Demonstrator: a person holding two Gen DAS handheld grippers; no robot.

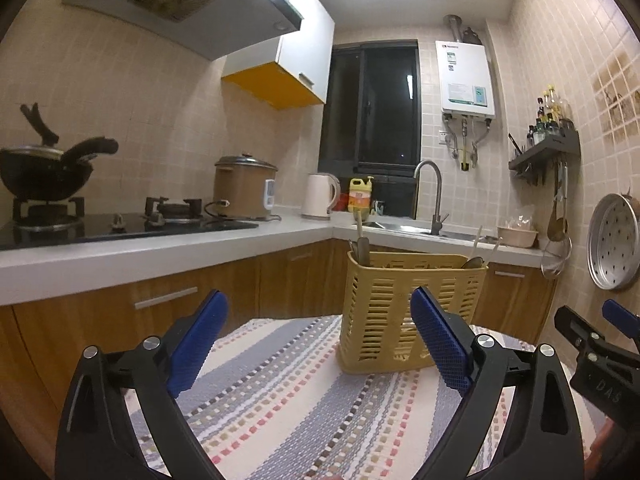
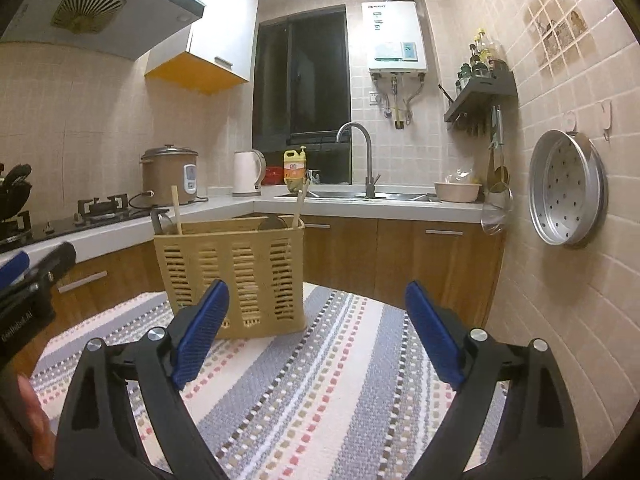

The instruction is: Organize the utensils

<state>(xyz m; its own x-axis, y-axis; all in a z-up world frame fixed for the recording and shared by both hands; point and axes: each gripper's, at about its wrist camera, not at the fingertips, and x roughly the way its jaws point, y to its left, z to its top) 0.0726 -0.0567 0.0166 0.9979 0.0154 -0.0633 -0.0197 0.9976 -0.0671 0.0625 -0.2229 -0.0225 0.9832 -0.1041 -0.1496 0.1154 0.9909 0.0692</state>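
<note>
Utensil basket: a tan slotted basket (image 1: 412, 312) stands upright on the far part of a striped cloth (image 1: 280, 400), well short of the kitchen counter behind it.
Utensils: wooden chopstick-like sticks (image 2: 175, 210) and a dark ladle or spoon head (image 2: 272, 224) stand upright inside it, poking over the rim; exactly what each one is I cannot tell.
Long axis: the basket's wide face runs left to right; its contents point up.
Bearing from left gripper: the left gripper (image 1: 320, 340) has the basket ahead and to its right, its right finger overlapping the basket's front in that view.
Bearing from right gripper: the right gripper (image 2: 316, 332) has it ahead and to its left.
Nearer hand: about equal, as far as I can judge.
Claws: both spread wide, nothing between the fingers; neither seems to touch the basket.
Loose utensils: none visible on the cloth.
</note>
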